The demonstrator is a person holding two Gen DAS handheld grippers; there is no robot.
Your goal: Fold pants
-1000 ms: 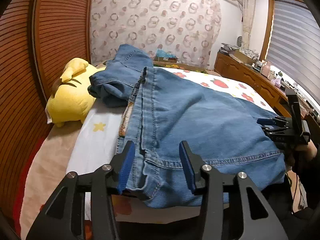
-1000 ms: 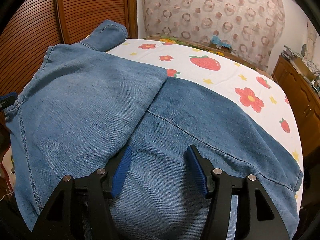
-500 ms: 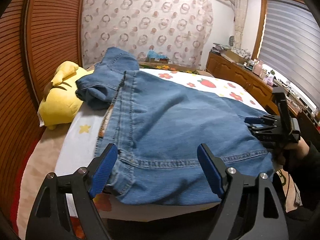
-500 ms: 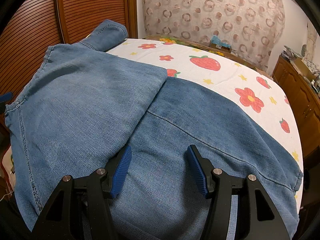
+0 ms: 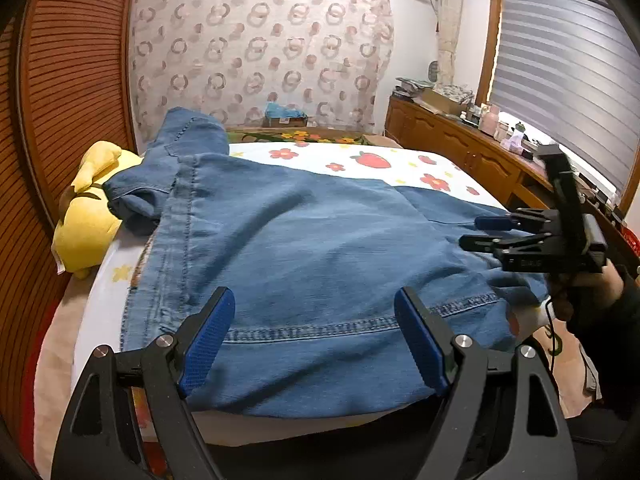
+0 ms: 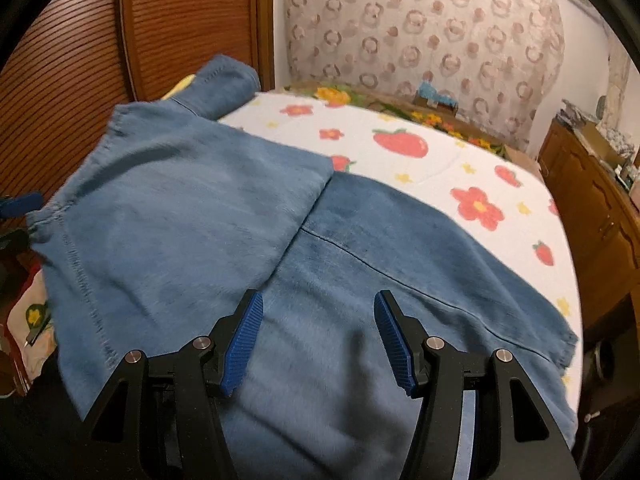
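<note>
Blue denim pants [image 5: 304, 248] lie folded over on the bed, the hemmed end near the front edge. They also fill the right wrist view [image 6: 224, 216], one layer overlapping another. My left gripper [image 5: 316, 336] is open and empty, just in front of the hem. My right gripper [image 6: 320, 340] is open over the denim, holding nothing. It also shows in the left wrist view [image 5: 500, 232], at the pants' right edge, held by a hand.
The bed has a white sheet [image 5: 400, 164] with strawberries and flowers. A yellow plush toy [image 5: 86, 216] lies at the left by the wooden slatted wall [image 5: 72, 80]. A wooden cabinet [image 5: 472, 148] with clutter stands along the right, under a blind.
My left gripper opened wide, let go of the pants' hem and drew back. My right gripper shifted slightly over the denim and stayed open.
</note>
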